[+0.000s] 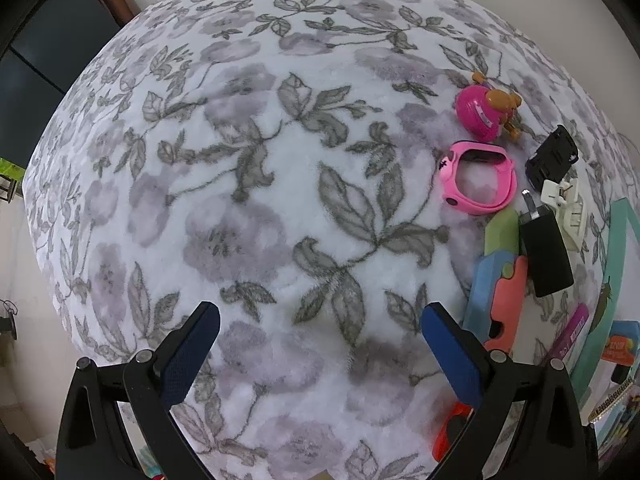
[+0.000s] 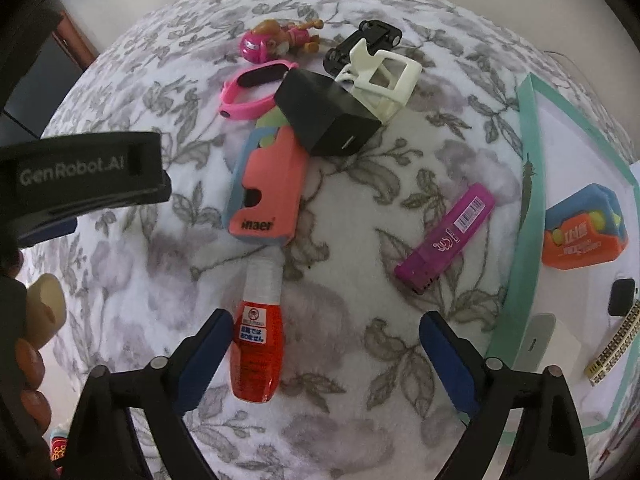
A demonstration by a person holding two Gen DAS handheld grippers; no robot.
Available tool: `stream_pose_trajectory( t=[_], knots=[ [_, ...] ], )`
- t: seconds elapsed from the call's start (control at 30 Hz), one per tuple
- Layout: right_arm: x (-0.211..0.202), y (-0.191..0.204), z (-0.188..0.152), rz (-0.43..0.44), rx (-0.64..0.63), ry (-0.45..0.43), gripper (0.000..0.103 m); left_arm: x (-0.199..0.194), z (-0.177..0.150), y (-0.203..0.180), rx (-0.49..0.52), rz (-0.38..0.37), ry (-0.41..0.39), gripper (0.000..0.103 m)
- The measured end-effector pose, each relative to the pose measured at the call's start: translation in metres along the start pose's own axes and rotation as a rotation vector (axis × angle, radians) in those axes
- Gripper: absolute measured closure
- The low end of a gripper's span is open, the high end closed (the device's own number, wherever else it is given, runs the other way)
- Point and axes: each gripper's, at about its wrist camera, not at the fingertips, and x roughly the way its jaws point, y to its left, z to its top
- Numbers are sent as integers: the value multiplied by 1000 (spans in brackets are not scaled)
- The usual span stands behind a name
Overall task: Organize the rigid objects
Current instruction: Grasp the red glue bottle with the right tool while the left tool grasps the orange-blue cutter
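we see left gripper [image 1: 320, 320] spread wide, holding nothing, over floral blanket [image 1: 240, 160]. right gripper [image 2: 326, 328] spread wide; red bottle [image 2: 258, 344] just beside its left finger. purple marker [image 2: 446, 236] at 1 o'clock, teal tray [image 2: 530, 168] at 2 o'clock.

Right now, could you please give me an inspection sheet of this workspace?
Surface: floral fleece blanket.
Job's things: red bottle, purple marker, coral case, black charger, white clip, pink band, pink toy figure, black toy car.
Clutter: teal-edged tray holding an orange case.
Grippers: left gripper open; right gripper open beside the bottle.
Cables: nothing seen.
Surroundings: pale wall, dark furniture.
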Motion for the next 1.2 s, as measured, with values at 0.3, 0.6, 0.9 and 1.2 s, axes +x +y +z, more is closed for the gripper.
stream_pose_trajectory(
  t=[0.3, 0.6, 0.9, 1.2],
  knots=[
    [-4, 13, -2, 44, -38, 30, 44, -4, 2, -10, 5, -35, -7, 2],
    [-10, 8, -5, 62, -58, 52, 69, -14, 4, -17, 13, -78, -8, 2],
    [-9, -37, 2, 50, 35, 26, 75, -23, 1, -44, 65, -172, -19, 2],
    [-7, -54, 2, 65, 71, 11, 75, -22, -2, -89, 169, -214, -66, 3]
  ],
)
